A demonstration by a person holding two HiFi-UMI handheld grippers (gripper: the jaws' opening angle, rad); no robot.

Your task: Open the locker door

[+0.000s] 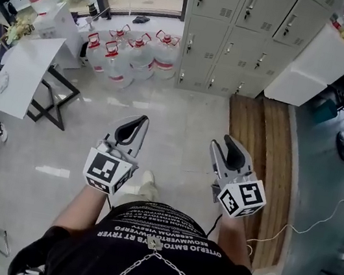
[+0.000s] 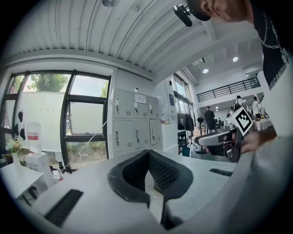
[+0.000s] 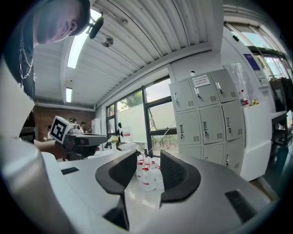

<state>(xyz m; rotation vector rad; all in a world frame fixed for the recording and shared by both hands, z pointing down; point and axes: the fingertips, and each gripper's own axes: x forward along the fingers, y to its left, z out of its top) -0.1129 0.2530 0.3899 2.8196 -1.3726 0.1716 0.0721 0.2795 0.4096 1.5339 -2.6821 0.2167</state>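
Left hand-held gripper [image 1: 142,120] has its jaws together and empty. The right hand-held gripper [image 1: 222,142] has its jaws apart with nothing between them. Both point over the floor [image 1: 181,122] toward the lockers [image 1: 243,34], which stand well ahead with all doors closed. Bottles [image 1: 127,53] stand on the floor just left of the lockers.
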